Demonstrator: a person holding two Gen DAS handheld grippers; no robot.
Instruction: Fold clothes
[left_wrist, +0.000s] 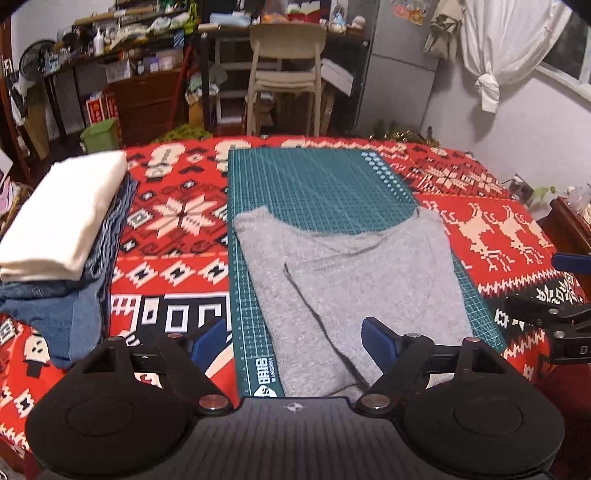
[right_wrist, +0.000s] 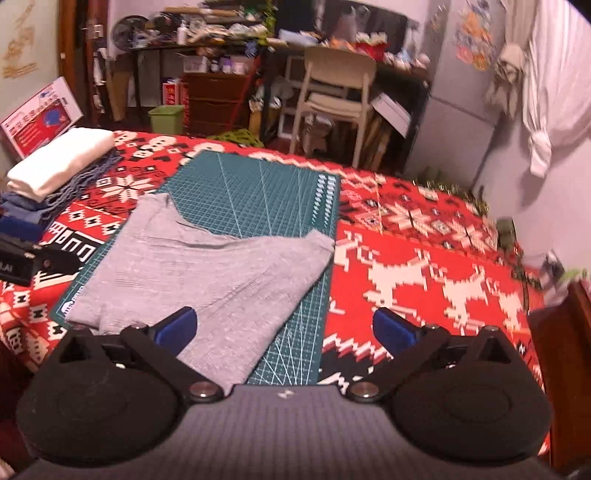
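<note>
The grey sweater's (left_wrist: 354, 273) near hem is hidden behind the left gripper's body; the blue denim garments (left_wrist: 74, 314) lie mostly covered by the folded white cloth (left_wrist: 62, 218); the right gripper (left_wrist: 554, 317) is cut off at the frame edge; the right wrist view's far right is blurred.

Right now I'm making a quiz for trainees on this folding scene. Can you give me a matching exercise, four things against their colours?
Things:
1. sweater
2. cutting mat
3. top garment on the folded pile
4. bin on the floor

Colours:
A. white
B. light green
C. grey
D. dark teal

Pairs: 1-C, 2-D, 3-A, 4-B
</note>
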